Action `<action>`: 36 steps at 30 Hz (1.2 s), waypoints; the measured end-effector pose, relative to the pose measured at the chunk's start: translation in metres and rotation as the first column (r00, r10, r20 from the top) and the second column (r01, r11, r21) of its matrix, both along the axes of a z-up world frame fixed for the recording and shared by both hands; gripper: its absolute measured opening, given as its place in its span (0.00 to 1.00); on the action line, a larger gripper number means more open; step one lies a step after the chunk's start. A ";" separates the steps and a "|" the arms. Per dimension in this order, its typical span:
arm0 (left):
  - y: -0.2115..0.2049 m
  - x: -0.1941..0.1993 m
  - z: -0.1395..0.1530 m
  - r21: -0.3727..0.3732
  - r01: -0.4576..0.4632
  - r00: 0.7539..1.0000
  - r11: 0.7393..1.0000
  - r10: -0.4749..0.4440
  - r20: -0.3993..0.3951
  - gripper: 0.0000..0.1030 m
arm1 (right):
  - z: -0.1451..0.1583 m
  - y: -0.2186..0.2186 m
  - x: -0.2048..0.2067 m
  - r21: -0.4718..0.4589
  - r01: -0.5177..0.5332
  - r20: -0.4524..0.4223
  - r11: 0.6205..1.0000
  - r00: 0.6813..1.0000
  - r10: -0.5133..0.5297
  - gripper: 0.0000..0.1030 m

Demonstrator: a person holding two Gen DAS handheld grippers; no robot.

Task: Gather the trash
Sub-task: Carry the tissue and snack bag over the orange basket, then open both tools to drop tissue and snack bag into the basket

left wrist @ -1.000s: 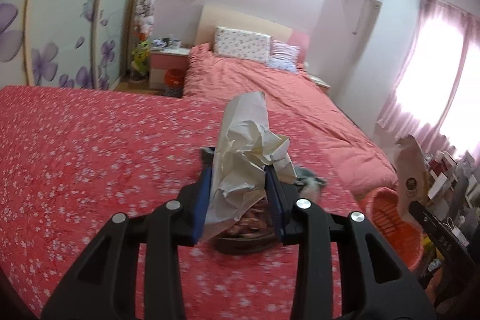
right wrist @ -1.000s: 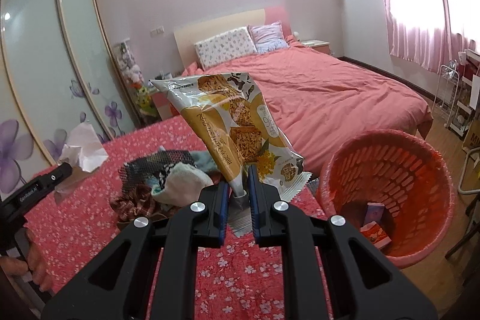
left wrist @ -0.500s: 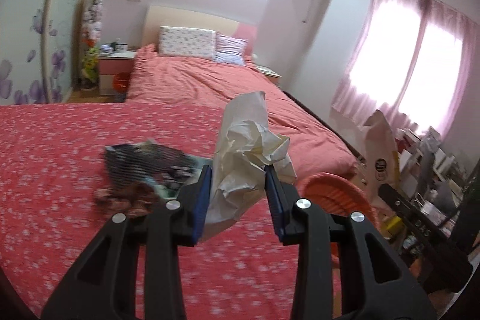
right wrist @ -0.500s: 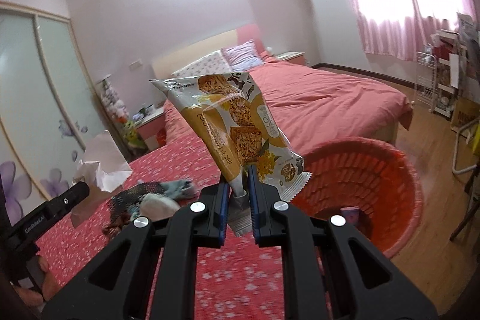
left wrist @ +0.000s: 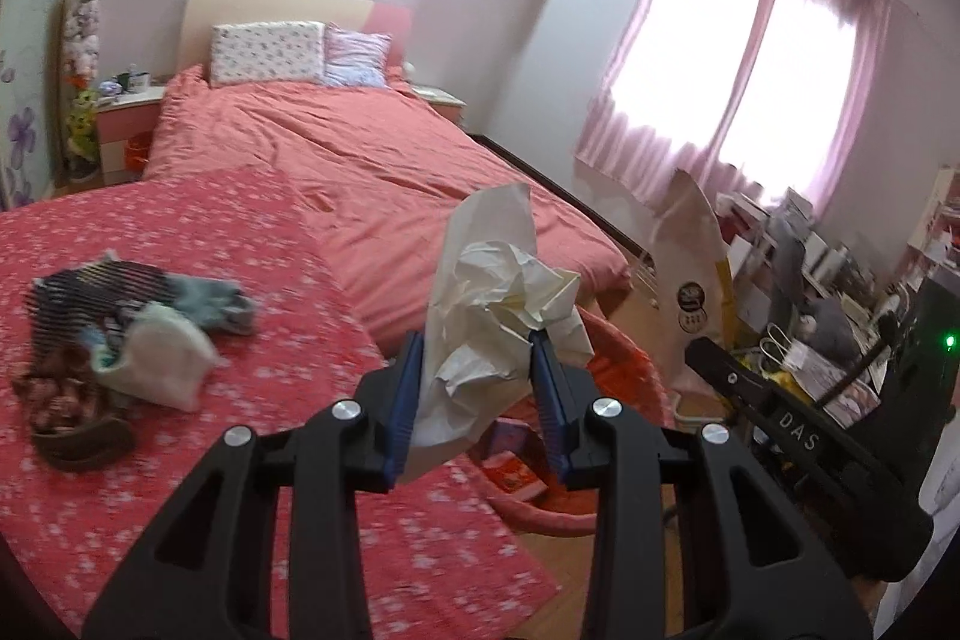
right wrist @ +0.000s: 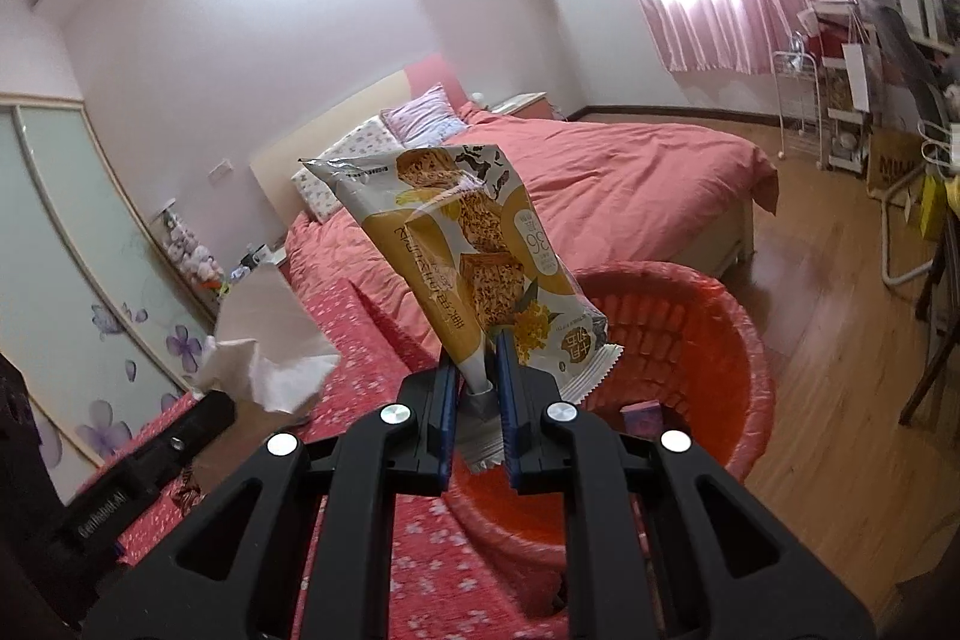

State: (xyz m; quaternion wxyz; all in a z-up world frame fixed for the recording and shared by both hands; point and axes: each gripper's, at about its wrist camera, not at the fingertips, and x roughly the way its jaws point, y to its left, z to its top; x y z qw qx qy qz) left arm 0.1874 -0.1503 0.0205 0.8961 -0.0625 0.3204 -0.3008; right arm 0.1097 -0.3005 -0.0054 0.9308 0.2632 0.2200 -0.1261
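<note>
My left gripper [left wrist: 477, 370] is shut on a crumpled white paper [left wrist: 492, 316], held above the near rim of an orange-red trash basket [left wrist: 624, 376]. My right gripper [right wrist: 474, 370] is shut on a yellow snack wrapper [right wrist: 474, 250], held over the same basket [right wrist: 690, 334], which holds small boxes [right wrist: 642, 415]. The wrapper also shows in the left wrist view [left wrist: 696, 280], and the paper shows in the right wrist view [right wrist: 264, 346].
A pile of clothes and socks [left wrist: 126, 328] lies on the red floral cover [left wrist: 240, 460] at the left. A bed with a pink quilt [left wrist: 372, 160] stands behind. Cluttered shelves and bags [right wrist: 870, 130] stand by the window. Wooden floor [right wrist: 840, 340] lies beyond the basket.
Both grippers have swung right from the clothes pile toward the basket, each still holding its trash. The basket is now directly below them.
</note>
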 end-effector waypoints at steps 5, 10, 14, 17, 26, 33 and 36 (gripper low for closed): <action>-0.029 0.006 -0.016 0.010 0.042 0.998 0.999 -0.041 -0.038 0.35 | -0.010 -0.016 0.001 0.035 0.018 -0.008 0.999 1.000 -0.018 0.12; -0.057 0.017 -0.035 0.024 0.082 0.994 0.996 -0.080 -0.071 0.36 | -0.017 -0.036 0.004 0.075 0.026 -0.013 0.997 1.000 -0.025 0.12; -0.075 0.026 -0.052 0.055 0.108 0.990 0.993 -0.102 -0.096 0.40 | -0.024 -0.044 0.010 0.105 0.024 -0.026 0.994 0.999 -0.022 0.13; -0.081 0.033 -0.067 0.071 0.116 0.986 0.991 -0.106 -0.127 0.48 | -0.031 -0.047 0.012 0.118 0.019 -0.041 0.993 0.999 -0.014 0.18; -0.068 0.044 -0.083 0.102 0.070 0.987 0.992 -0.055 -0.149 0.60 | -0.037 -0.049 0.010 0.121 0.037 -0.082 0.992 0.996 -0.027 0.47; -0.028 0.041 -0.071 0.146 -0.002 0.996 0.989 0.016 -0.092 0.67 | -0.024 -0.035 0.012 0.044 0.041 -0.093 0.998 0.995 -0.037 0.51; -0.009 0.039 -0.069 0.164 -0.035 0.996 0.986 0.048 -0.079 0.68 | -0.021 -0.029 0.017 0.016 0.030 -0.099 0.999 0.995 -0.028 0.51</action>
